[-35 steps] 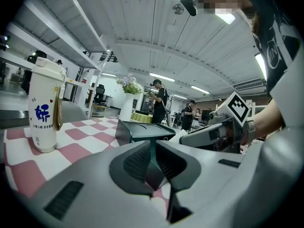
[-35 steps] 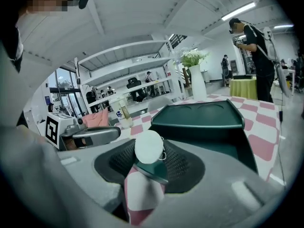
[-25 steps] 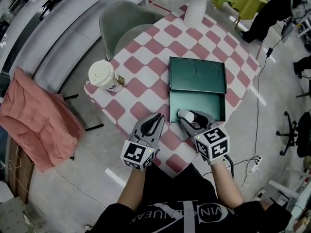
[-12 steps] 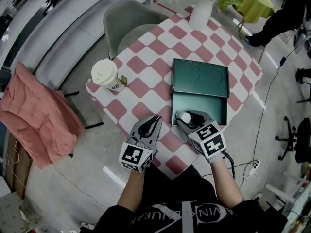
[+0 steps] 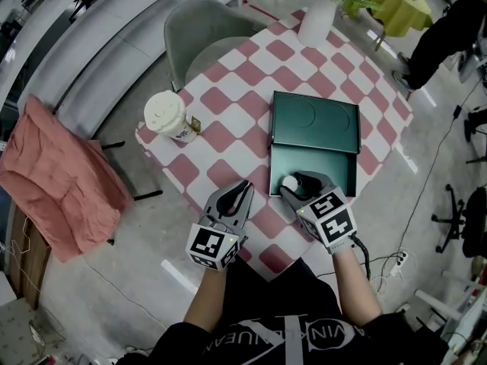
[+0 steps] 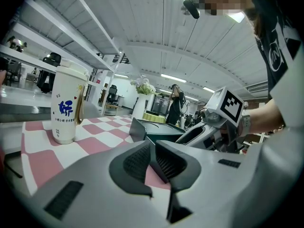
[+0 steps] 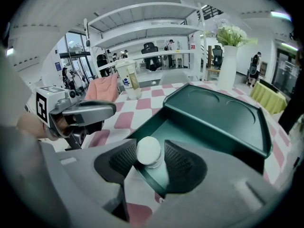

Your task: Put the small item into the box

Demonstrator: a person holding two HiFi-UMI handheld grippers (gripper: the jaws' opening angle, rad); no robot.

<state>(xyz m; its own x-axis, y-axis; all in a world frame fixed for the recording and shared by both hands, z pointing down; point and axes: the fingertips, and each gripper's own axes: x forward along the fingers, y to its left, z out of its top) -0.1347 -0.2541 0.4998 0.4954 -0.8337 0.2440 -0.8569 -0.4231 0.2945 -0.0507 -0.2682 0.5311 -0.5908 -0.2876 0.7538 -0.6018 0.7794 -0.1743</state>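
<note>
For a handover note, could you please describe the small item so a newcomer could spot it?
On the checked table lies an open green box. At its near rim the right gripper grips the item: white, round-topped, far smaller than the white cup on the table's left.

Green box (image 5: 313, 124), pink-white checked table (image 5: 228, 112), white item (image 5: 290, 182)

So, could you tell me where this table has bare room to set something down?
Bare checks lie between the cup and the green box, and beyond the box toward the vase. The near edge is crowded: left gripper, and right gripper shut on the small item.
</note>
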